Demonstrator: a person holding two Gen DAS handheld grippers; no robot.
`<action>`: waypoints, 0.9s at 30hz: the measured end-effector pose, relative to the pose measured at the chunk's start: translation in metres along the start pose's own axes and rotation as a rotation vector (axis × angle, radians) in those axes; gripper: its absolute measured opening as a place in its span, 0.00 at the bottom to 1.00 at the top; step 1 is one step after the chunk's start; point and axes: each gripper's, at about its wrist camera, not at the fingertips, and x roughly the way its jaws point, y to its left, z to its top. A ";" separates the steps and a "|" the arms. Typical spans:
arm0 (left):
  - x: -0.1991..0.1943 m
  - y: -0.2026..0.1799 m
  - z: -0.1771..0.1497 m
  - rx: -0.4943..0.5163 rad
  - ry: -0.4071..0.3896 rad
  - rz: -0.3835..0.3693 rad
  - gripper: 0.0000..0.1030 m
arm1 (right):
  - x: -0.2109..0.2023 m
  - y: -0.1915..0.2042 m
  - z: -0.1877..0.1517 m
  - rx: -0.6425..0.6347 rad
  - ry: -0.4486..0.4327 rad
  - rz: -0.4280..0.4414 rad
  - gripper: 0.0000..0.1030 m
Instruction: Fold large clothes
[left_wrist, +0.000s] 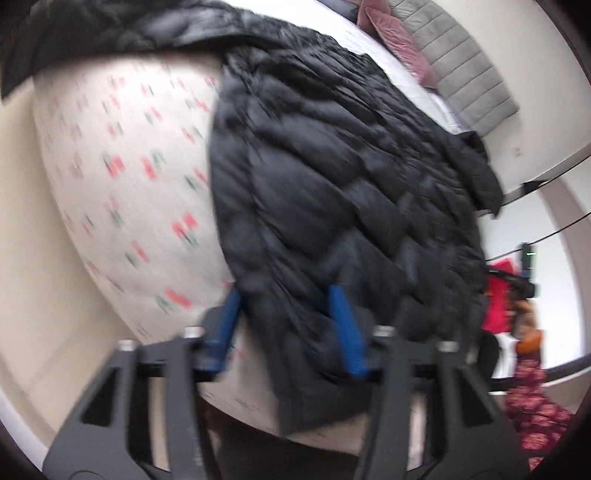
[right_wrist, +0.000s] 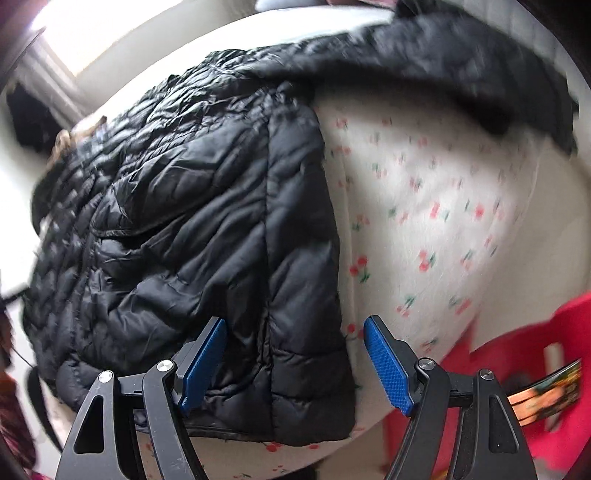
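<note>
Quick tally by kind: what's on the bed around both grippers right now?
Black quilted puffer jackets: 2, near one, far one
White cherry-print bedsheet: 1
Open blue-padded grippers: 2, left gripper, right gripper
Total: 5

No readable text, labels, brands or numbers anywhere; both views motion-blurred.

A cherry-print bedsheet (right_wrist: 424, 206) spreads ahead of the jaws, a red stool (right_wrist: 517, 369) off to their right.
</note>
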 end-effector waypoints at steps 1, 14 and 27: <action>0.001 -0.003 -0.004 0.001 0.004 -0.012 0.30 | 0.000 -0.001 -0.002 0.013 -0.001 0.032 0.48; 0.006 -0.056 -0.027 0.242 0.063 0.332 0.57 | -0.014 0.008 0.007 -0.033 0.037 -0.115 0.37; -0.014 -0.064 0.082 0.339 -0.107 0.364 0.68 | -0.063 0.130 0.066 -0.209 -0.060 0.011 0.69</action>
